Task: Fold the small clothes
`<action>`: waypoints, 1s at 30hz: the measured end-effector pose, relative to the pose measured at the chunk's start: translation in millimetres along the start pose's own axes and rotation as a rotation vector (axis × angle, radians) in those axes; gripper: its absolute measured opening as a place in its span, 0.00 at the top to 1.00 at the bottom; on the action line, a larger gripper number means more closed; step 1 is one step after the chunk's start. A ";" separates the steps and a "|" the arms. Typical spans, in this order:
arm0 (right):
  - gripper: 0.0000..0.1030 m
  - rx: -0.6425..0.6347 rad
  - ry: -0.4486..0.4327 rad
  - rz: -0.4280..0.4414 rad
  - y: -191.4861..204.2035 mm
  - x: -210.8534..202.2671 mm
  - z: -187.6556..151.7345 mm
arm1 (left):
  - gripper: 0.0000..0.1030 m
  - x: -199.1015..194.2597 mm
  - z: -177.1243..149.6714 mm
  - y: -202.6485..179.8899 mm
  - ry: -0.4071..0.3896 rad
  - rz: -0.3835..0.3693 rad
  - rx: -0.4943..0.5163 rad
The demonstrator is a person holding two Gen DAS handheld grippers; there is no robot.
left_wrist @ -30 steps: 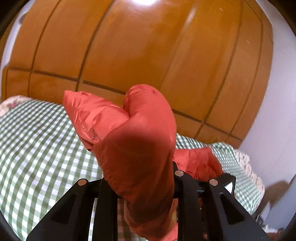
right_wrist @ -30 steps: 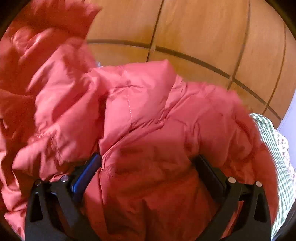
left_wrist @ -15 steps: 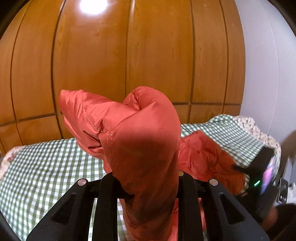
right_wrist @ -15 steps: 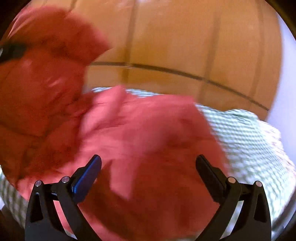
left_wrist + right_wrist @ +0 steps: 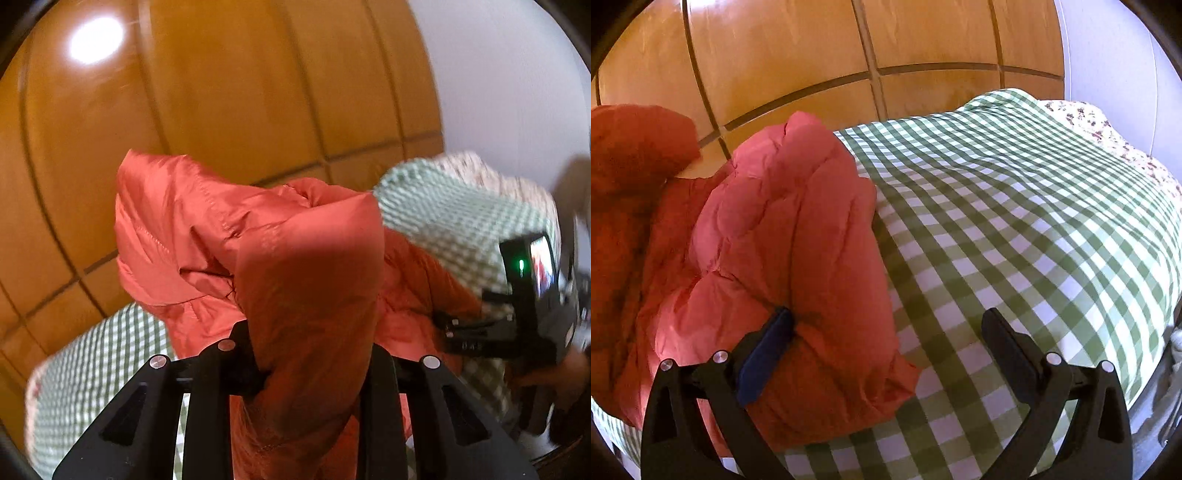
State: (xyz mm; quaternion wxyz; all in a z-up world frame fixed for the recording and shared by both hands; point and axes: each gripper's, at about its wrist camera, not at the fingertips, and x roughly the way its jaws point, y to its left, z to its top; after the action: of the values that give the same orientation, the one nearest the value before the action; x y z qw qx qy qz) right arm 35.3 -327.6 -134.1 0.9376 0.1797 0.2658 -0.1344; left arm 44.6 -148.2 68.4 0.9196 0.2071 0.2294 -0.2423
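Observation:
An orange-red padded jacket [image 5: 295, 280] is the garment. My left gripper [image 5: 310, 362] is shut on a thick fold of it and holds it up above the bed; the fabric hides the fingertips. In the right wrist view the jacket [image 5: 783, 266] lies bunched on the left part of the bed, with one part raised at far left. My right gripper [image 5: 886, 325] is open and empty; its left finger [image 5: 768, 343] touches the jacket's edge, its right finger is over bare bedcover. The right gripper also shows in the left wrist view [image 5: 517, 314].
The bed has a green-and-white checked cover [image 5: 1015, 221] with a floral sheet [image 5: 1108, 129] at its far right edge. A wooden panelled wardrobe [image 5: 812, 55] stands behind the bed. A white wall [image 5: 517, 74] is at the right.
My right gripper has let go of the jacket and opened; the jacket now lies to its left. My left gripper has swung left, still holding the fold.

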 end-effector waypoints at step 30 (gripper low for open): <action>0.02 -0.157 -0.186 0.322 26.4 -92.1 86.7 | 0.52 48.5 -32.5 -81.9 0.025 -0.133 0.280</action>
State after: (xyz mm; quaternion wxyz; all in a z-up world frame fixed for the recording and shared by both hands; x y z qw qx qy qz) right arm 7.7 -324.8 -8.0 0.9786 0.1329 0.1557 0.0224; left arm 27.6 -214.5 -5.3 0.8609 0.3205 0.2178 -0.3296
